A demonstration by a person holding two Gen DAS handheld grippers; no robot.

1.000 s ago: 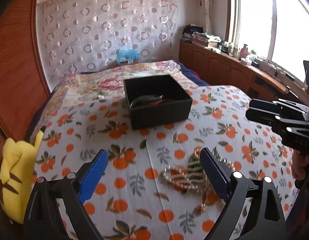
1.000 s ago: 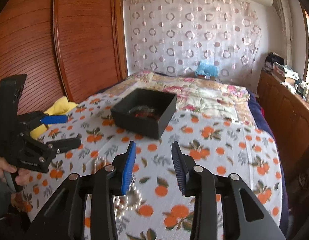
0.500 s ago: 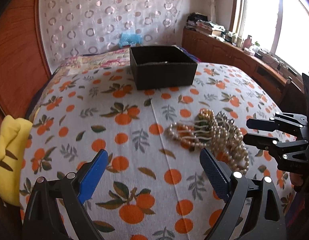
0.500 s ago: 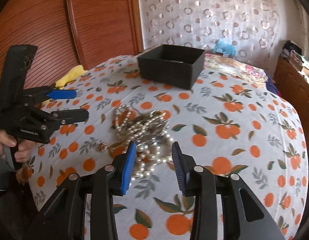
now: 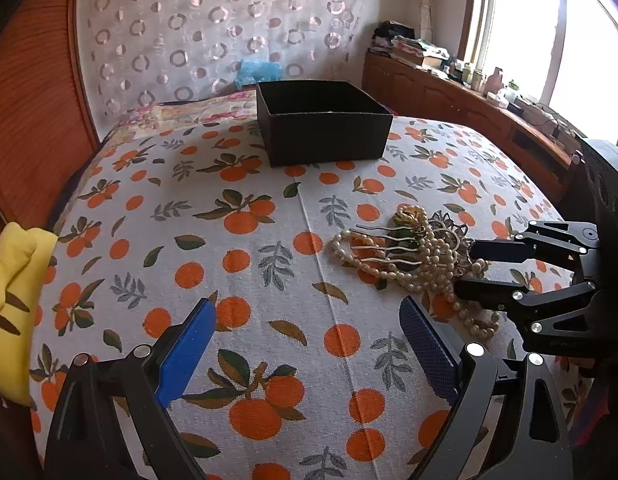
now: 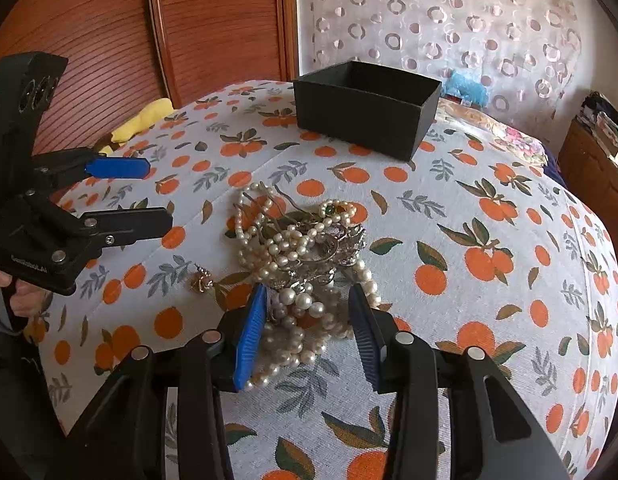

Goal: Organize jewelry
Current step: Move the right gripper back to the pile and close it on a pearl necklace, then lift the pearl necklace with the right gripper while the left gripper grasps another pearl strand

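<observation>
On the bedspread point(image 5: 269, 280), one jewelry heap point(image 6: 301, 256), one black box point(image 6: 365, 108); both tongs point(image 5: 307, 354) point(image 6: 309, 332) released.

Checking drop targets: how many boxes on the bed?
1: the black box sits on the bedspread beyond the jewelry pile, top open. No other shows, though parts of the bed are out of view.
</observation>
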